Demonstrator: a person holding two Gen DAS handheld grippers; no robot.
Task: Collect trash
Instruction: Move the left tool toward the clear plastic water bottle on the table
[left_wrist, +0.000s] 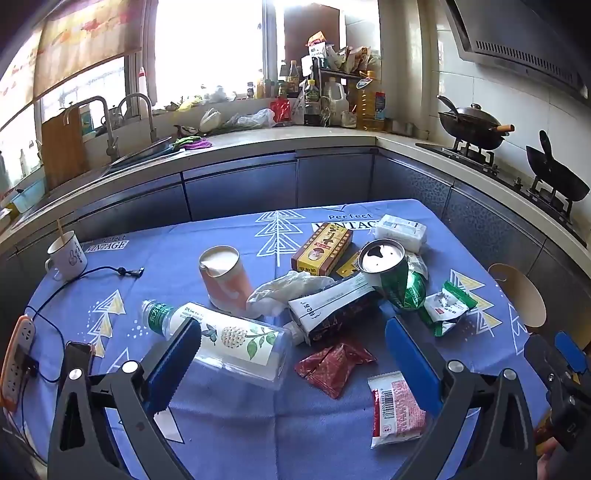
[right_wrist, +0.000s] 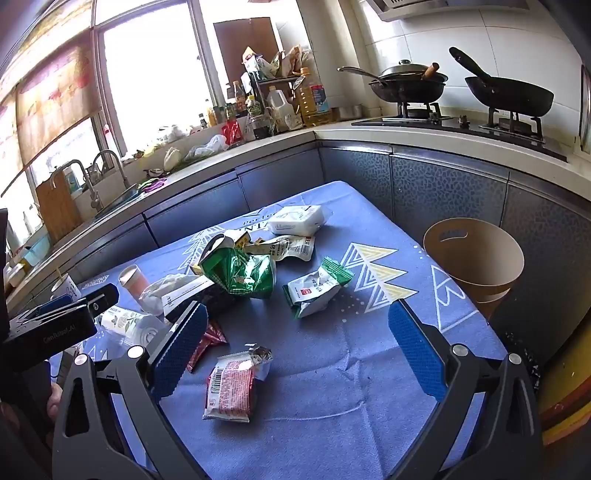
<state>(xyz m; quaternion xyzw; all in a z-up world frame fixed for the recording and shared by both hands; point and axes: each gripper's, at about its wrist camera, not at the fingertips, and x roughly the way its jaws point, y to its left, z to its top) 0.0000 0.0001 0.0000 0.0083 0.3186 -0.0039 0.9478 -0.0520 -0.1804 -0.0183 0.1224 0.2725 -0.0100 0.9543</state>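
Observation:
Trash lies scattered on a blue tablecloth (left_wrist: 229, 424). In the left wrist view I see a lying plastic bottle (left_wrist: 221, 338), an orange paper cup (left_wrist: 223, 278), crumpled tissue (left_wrist: 284, 290), a dark pouch (left_wrist: 332, 308), a crushed green can (left_wrist: 397, 273), a red wrapper (left_wrist: 334, 363) and a pink-white wrapper (left_wrist: 395, 408). My left gripper (left_wrist: 293, 365) is open above the bottle and red wrapper, empty. My right gripper (right_wrist: 297, 354) is open and empty above the pink-white wrapper (right_wrist: 231, 387). A green-white packet (right_wrist: 316, 291) lies ahead of it. A tan bin (right_wrist: 474, 258) stands at the table's right edge.
A white mug (left_wrist: 68, 254), a black cable (left_wrist: 74, 280), a power strip (left_wrist: 16, 363) and a phone (left_wrist: 77, 360) sit on the table's left side. A yellow box (left_wrist: 321, 247) and a white tissue pack (left_wrist: 400, 227) lie farther back. Kitchen counter, sink and stove with woks surround the table.

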